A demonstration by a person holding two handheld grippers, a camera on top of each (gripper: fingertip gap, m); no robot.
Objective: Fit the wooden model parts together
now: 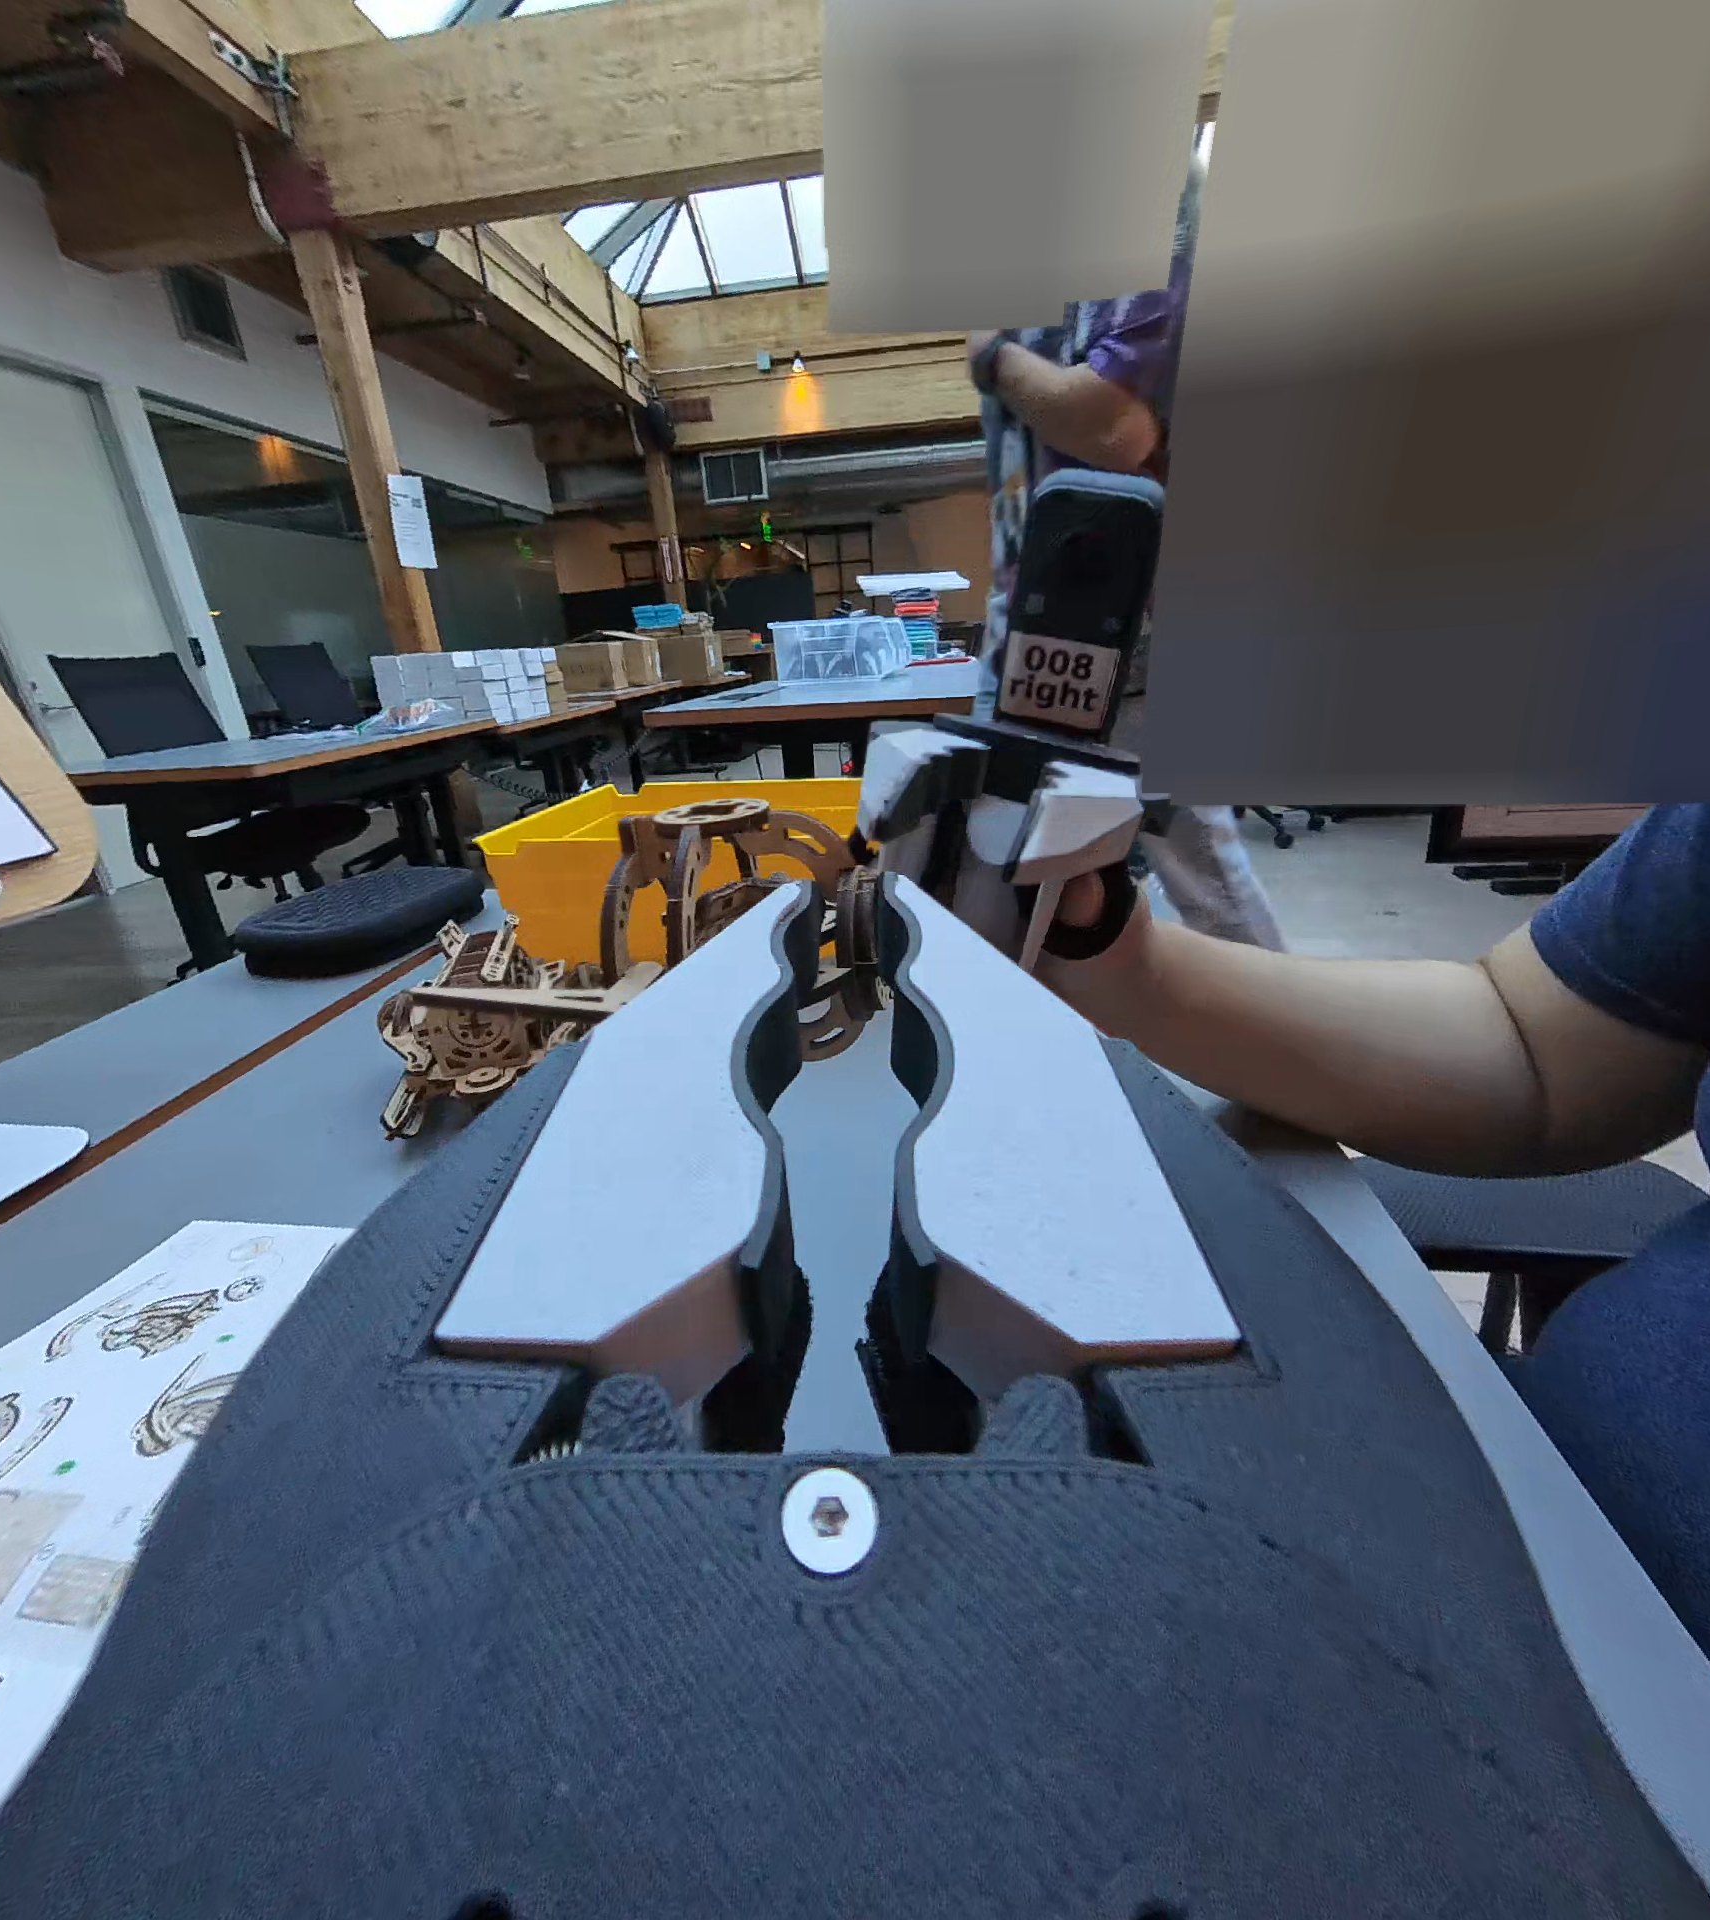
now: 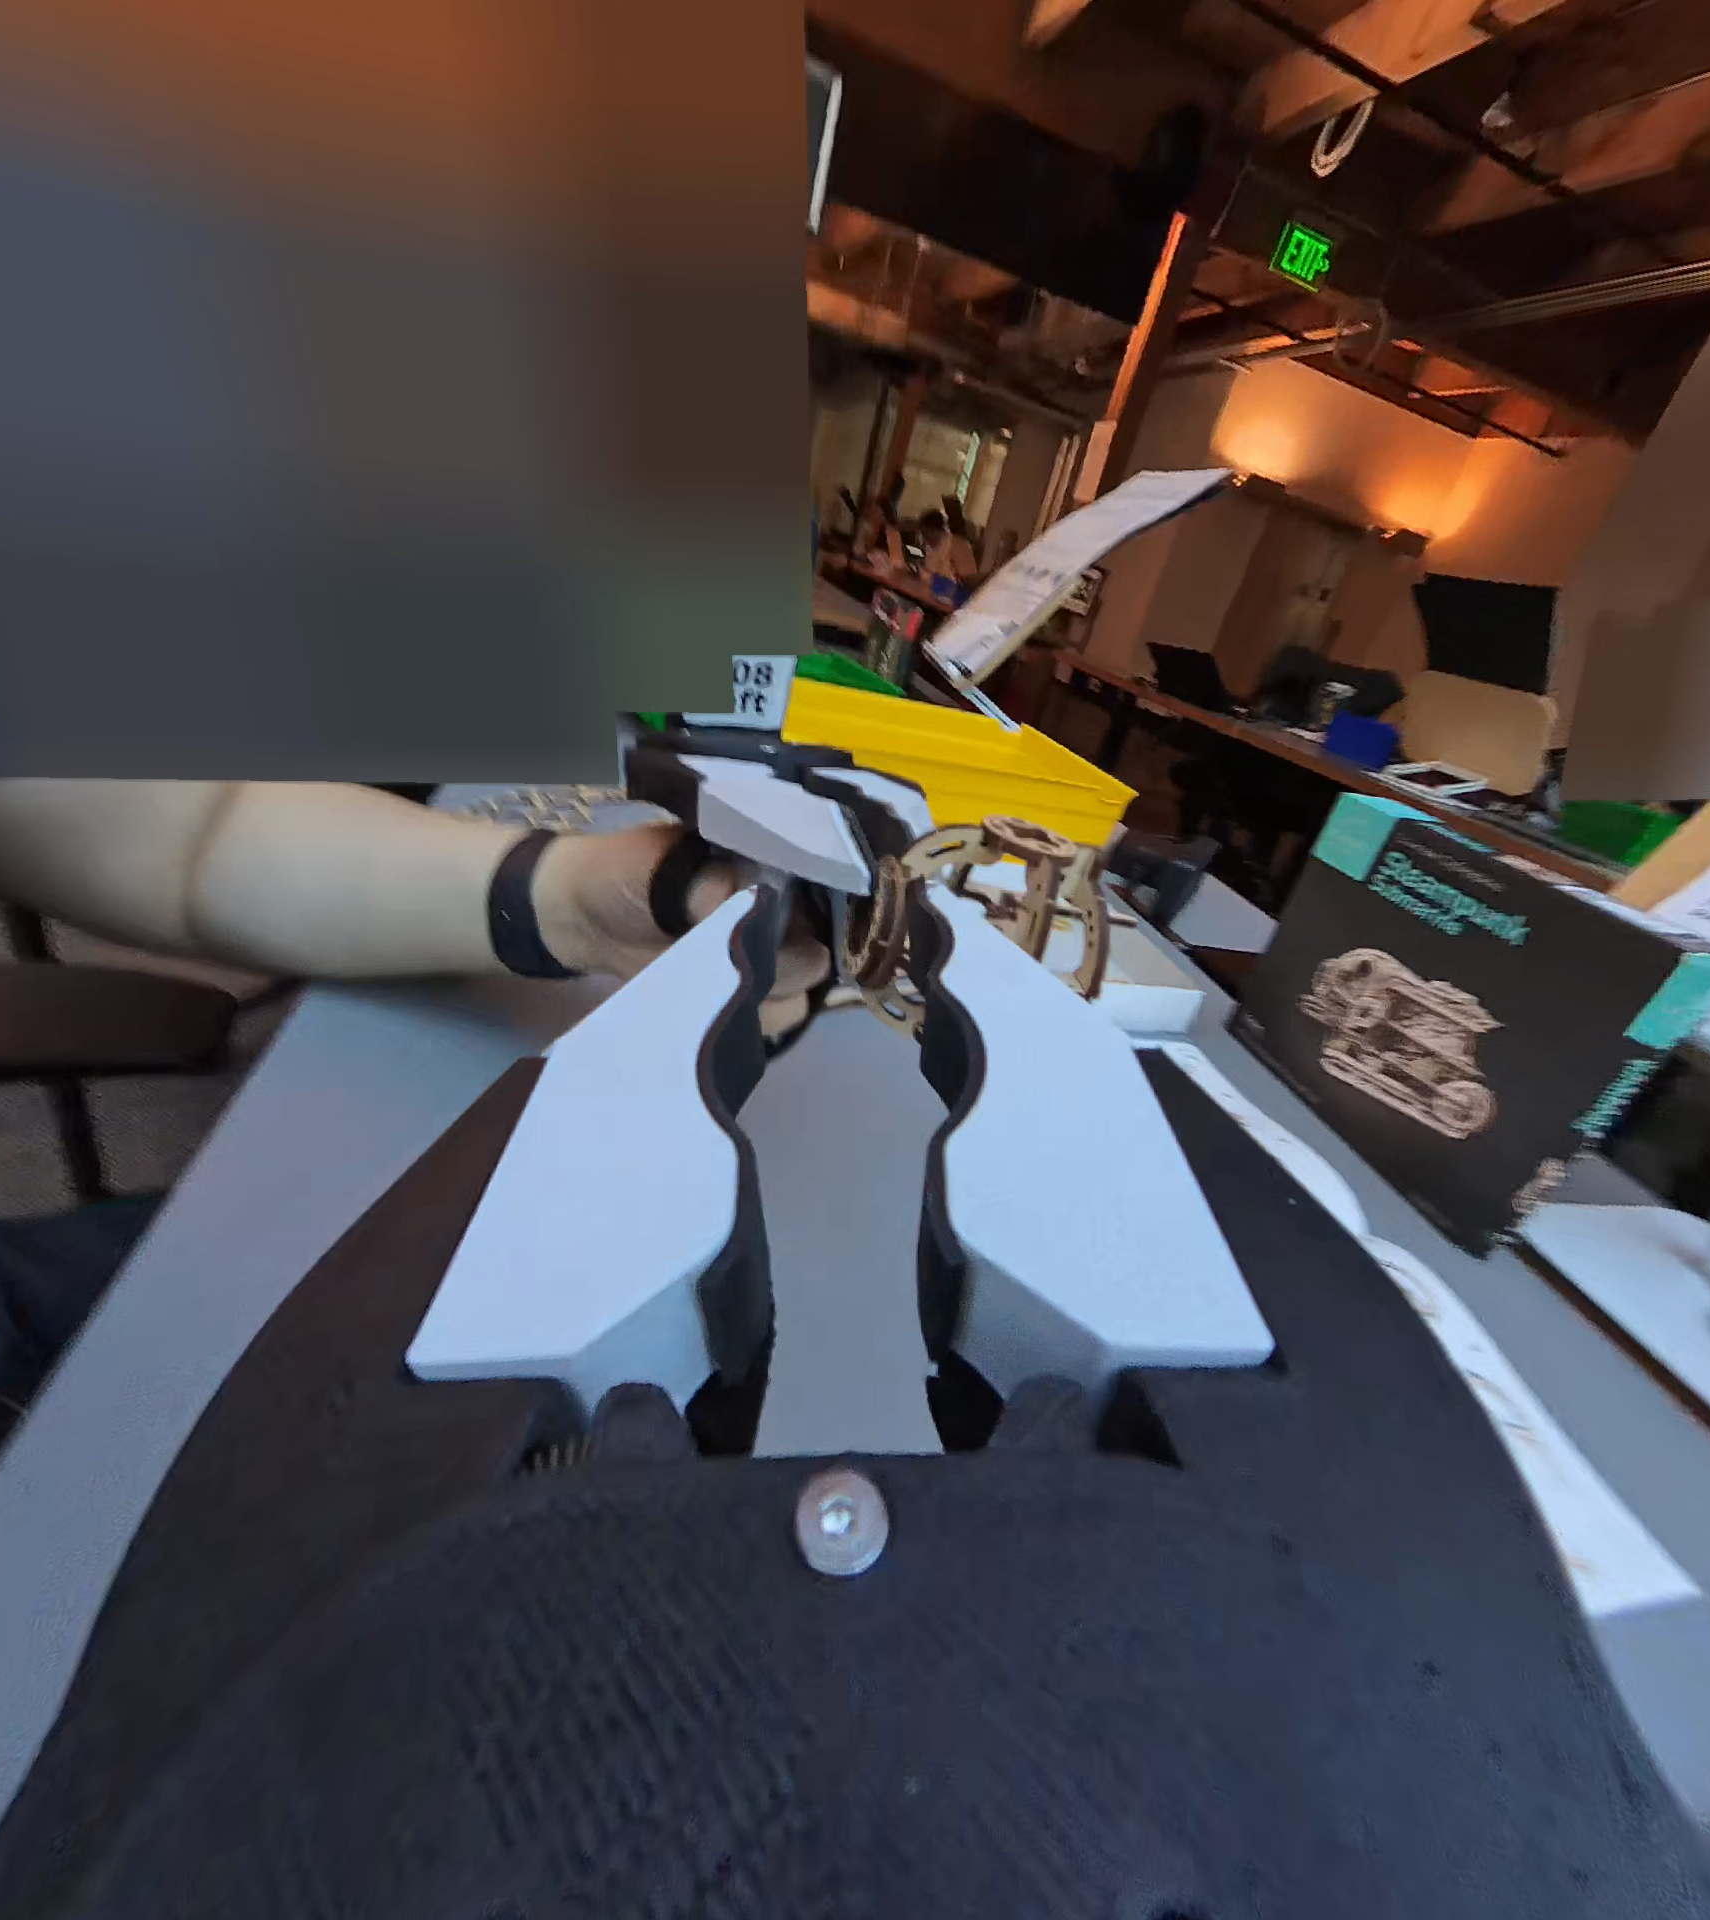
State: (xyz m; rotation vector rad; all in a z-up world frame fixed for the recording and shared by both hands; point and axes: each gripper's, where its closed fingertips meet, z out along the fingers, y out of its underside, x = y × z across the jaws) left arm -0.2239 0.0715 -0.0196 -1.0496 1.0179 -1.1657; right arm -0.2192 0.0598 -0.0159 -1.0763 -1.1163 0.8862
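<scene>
A dark wooden ring frame of curved arcs with a round hub on top is held just above the grey table. My left gripper is shut on a small ring at the frame's right side. My right gripper has its fingers closed around a ring of the same frame from the opposite side. Each gripper shows in the other's view, the right one and the left one, tips close together at the frame. A lighter wooden model lies on the table to the left.
A yellow bin stands right behind the frame and also shows in the right wrist view. A black and teal kit box stands to the right. A printed instruction sheet lies near left. A black cushion sits far left. My left and right fingertips are right by each other.
</scene>
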